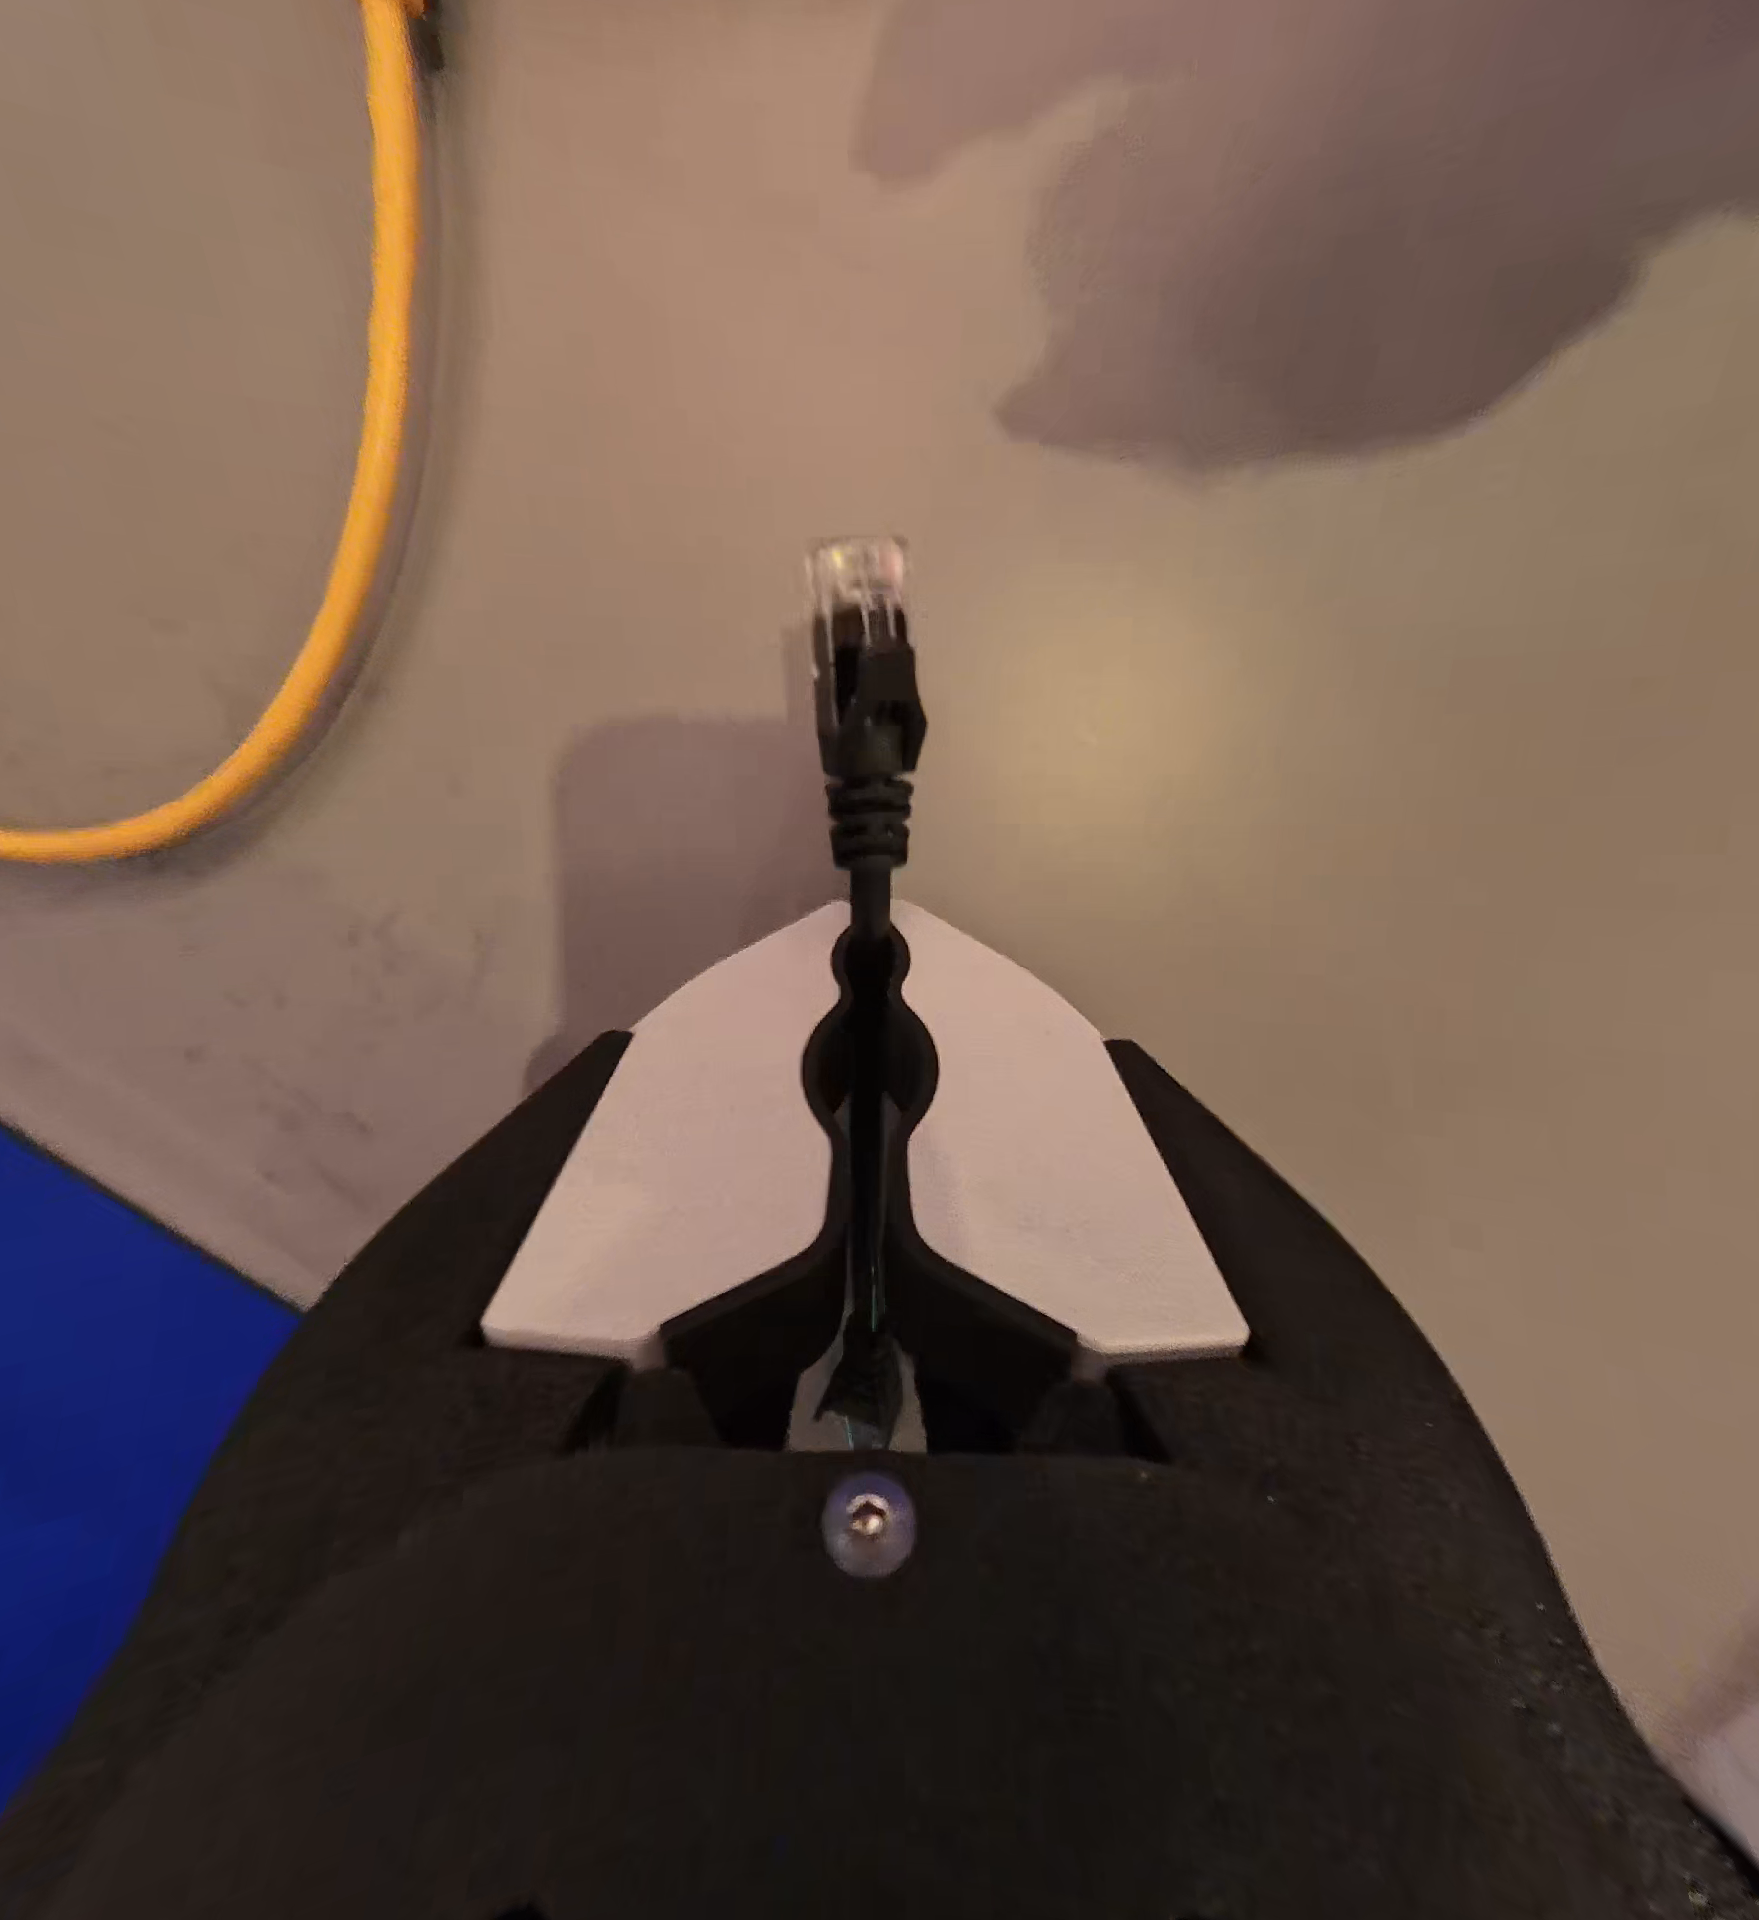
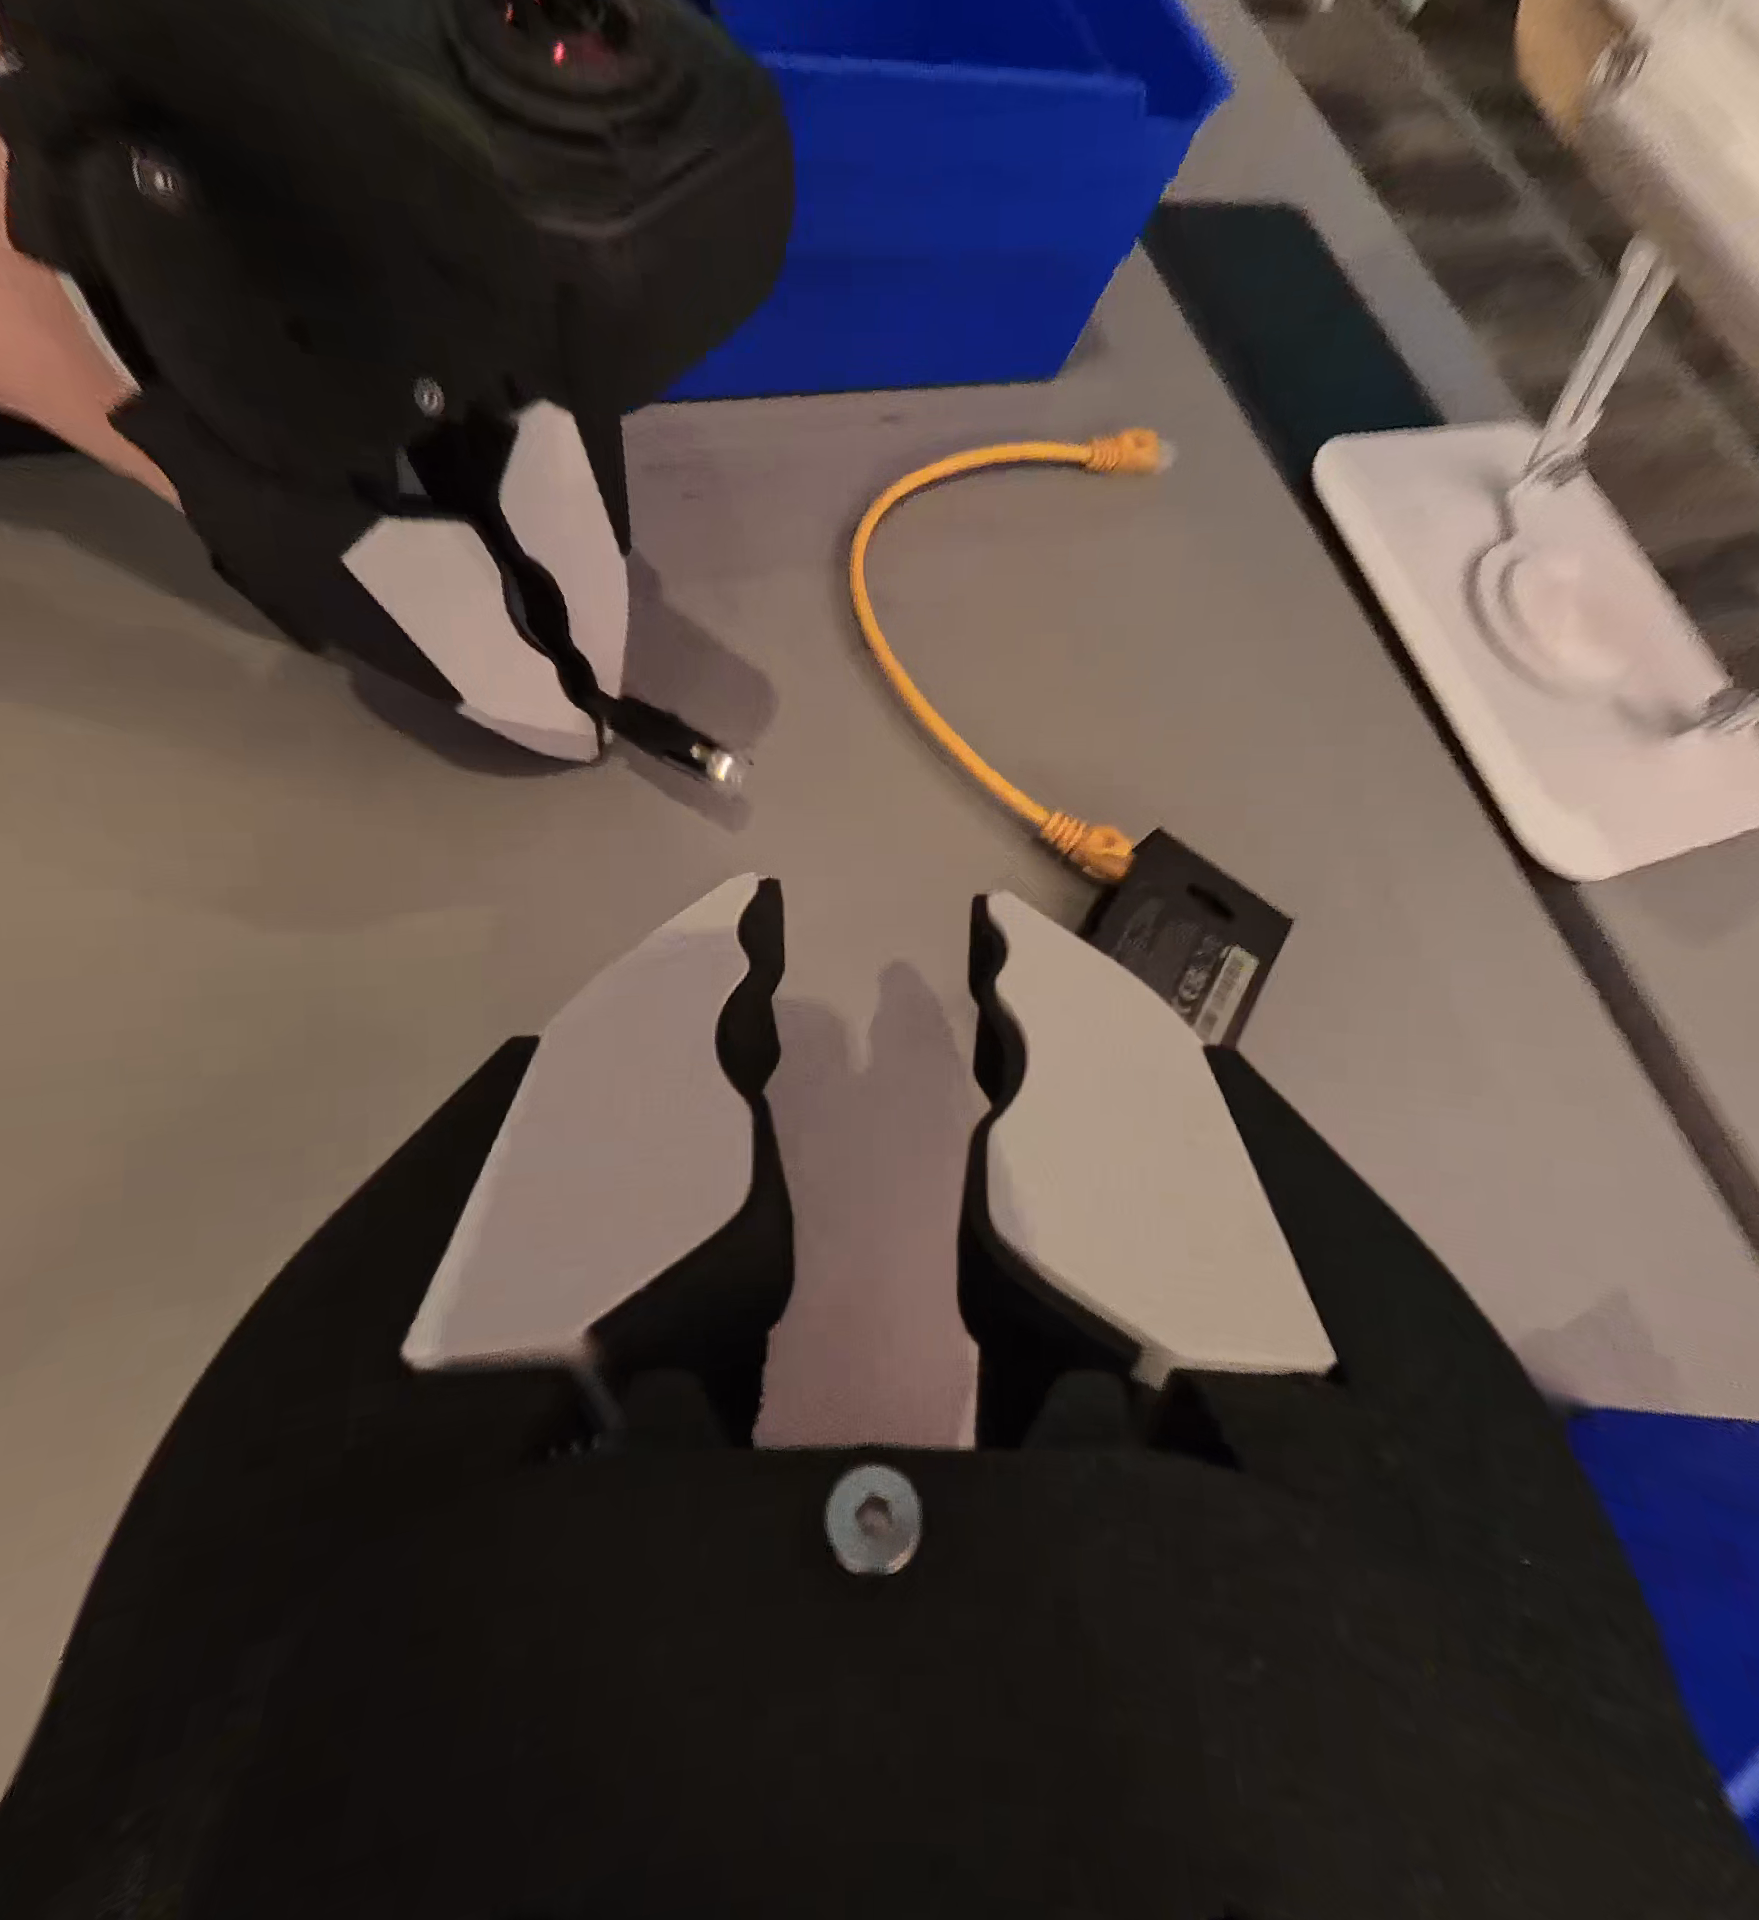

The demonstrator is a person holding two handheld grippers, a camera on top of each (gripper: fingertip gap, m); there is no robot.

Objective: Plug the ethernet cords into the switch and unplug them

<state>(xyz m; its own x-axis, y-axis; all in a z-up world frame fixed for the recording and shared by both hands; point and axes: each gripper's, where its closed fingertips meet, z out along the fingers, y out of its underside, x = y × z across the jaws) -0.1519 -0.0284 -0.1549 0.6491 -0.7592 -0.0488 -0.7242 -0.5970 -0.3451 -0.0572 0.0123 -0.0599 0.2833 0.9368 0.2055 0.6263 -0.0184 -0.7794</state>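
The black ethernet cord (image 1: pixel 867 727) is sitting pinched in the left gripper (image 1: pixel 870 935), its cable running back between the clenched fingers and its clear plug sticking out ahead — a hold that is probably meant to leave the whole connector free to enter a port. In the right wrist view that plug (image 2: pixel 719 767) is hovering just above the grey counter (image 2: pixel 231 935), well apart from the switch (image 2: pixel 1192 935).

The switch is lying toward the counter's right edge, a small black box with the yellow ethernet cord (image 2: pixel 906 665) already seated in its near-left face. The yellow cord is arching away across the open middle of the counter, its other plug (image 2: pixel 1129 452) lying loose near the blue bin (image 2: pixel 958 208).

The right gripper (image 2: pixel 875 914) is hanging released, nothing between its spread fingers, just beside the switch — likely placed to steady the light box so it is not sliding when the plug is pushing in.

Open counter is lying between the black plug and the switch. A white lamp base (image 2: pixel 1540 665) is crowding the right edge behind the switch, and a second blue bin (image 2: pixel 1737 1610) is sitting at the near right corner, so the freer approach is looking to be from the left.
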